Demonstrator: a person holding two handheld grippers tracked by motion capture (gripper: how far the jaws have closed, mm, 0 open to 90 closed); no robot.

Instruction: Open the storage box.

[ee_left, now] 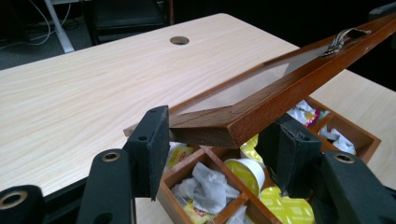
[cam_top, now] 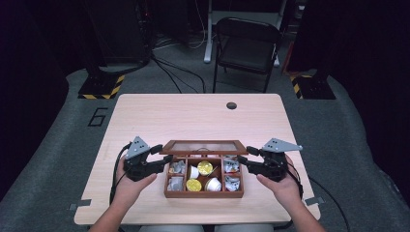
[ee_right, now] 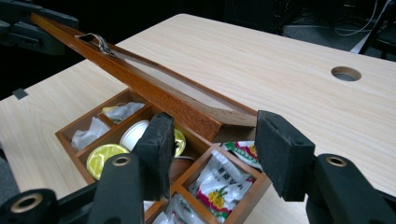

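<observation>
A brown wooden box (cam_top: 203, 194) with several compartments sits near the table's front edge. It holds gold-topped capsules (cam_top: 205, 167), white cups and sachets (cam_top: 176, 167). Its glass-paned lid (cam_top: 203, 146) is tilted up, hinged at the far side, with a metal handle (ee_left: 343, 39) on its front rail. My left gripper (cam_top: 164, 157) is shut on the lid's left front corner (ee_left: 219, 123). My right gripper (cam_top: 243, 157) is shut on the right front corner (ee_right: 219, 122). A hand holds each gripper from below.
The light wooden table (cam_top: 193, 116) stretches beyond the box, with a round cable hole (cam_top: 231, 105) near its far edge. A black folding chair (cam_top: 246, 43) stands behind the table. Striped stand bases (cam_top: 101, 87) sit on the floor at both far corners.
</observation>
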